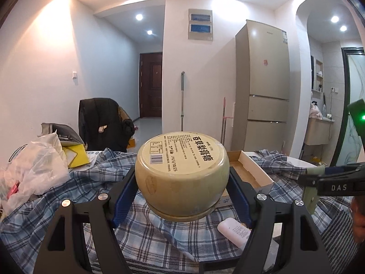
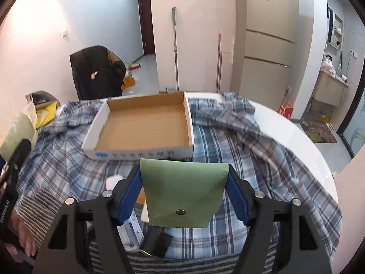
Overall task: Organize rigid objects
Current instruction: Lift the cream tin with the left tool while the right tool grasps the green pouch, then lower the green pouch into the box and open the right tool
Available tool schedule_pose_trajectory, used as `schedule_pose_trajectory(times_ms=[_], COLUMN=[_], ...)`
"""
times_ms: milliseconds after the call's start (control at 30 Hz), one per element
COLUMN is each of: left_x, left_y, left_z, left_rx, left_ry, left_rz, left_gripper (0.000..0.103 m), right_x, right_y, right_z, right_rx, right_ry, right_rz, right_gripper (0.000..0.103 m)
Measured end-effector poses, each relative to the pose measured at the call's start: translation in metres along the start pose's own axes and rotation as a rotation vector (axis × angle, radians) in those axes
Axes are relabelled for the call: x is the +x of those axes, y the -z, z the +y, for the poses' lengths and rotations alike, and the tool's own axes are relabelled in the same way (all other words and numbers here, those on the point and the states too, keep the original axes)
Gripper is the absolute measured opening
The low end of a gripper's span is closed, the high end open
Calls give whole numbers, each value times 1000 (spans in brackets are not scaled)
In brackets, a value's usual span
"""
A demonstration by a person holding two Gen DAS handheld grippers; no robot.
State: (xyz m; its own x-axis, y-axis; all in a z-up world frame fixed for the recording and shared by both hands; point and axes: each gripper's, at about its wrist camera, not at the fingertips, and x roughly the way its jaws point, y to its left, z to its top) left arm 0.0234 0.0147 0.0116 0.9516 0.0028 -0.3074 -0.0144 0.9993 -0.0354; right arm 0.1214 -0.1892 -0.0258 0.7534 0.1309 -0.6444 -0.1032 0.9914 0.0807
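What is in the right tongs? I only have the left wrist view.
Observer: The right tongs are clamped on a green pouch with a snap button.
Operator: Anything in the cardboard tray?
Observer: No, the tray holds nothing; its brown floor is bare.
Operator: What lies under that pouch?
Observer: A black object on the plaid cloth, too hidden to identify.

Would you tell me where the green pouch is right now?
In the right wrist view the green pouch sits clamped in the right gripper, just before the empty cardboard tray.
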Motion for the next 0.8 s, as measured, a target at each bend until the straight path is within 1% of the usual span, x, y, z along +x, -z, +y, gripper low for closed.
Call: schedule_pose_trajectory(times_ms=[67,167,267,333,400,500,567,633,700,800], left_x=[-2,-8,-9,-4,3,24,42,66,90,122], left_y=[-9,-26,-44,-57,-70,-89,-99,-108,-112,-118], left_z=[1,-3,-6,-10,-14,-19,-19,-18,-17,-16], left_rx=[-10,11,8,14,4,-12,-22,-38,-43,-35], left_ry=[14,-1,3,-10,-9,-14,-22,-1,-6,1], left_rz=[5,-11,-30,-29,-43,-42,-10,32,69,91], left_gripper=[77,77,77,77,77,77,77,77,77,77], right_x=[-4,-10,-16,-20,-25,-16,-2,11,23,39], right_y=[-8,-20,-36,-48,-61,-79,-92,-103,-112,-128], right_z=[1,4,9,10,14,29,36,36,31,26], right_rx=[1,-4,-10,16,52,6,-1,21,57,102], right_ry=[-8,-15,-16,-26,-62,-66,-43,-50,-54,-37], right_rz=[-21,-52,-95,-121,-165,-179,-166,-152,-140,-139], right_gripper=[69,69,69,69,69,69,69,69,69,69])
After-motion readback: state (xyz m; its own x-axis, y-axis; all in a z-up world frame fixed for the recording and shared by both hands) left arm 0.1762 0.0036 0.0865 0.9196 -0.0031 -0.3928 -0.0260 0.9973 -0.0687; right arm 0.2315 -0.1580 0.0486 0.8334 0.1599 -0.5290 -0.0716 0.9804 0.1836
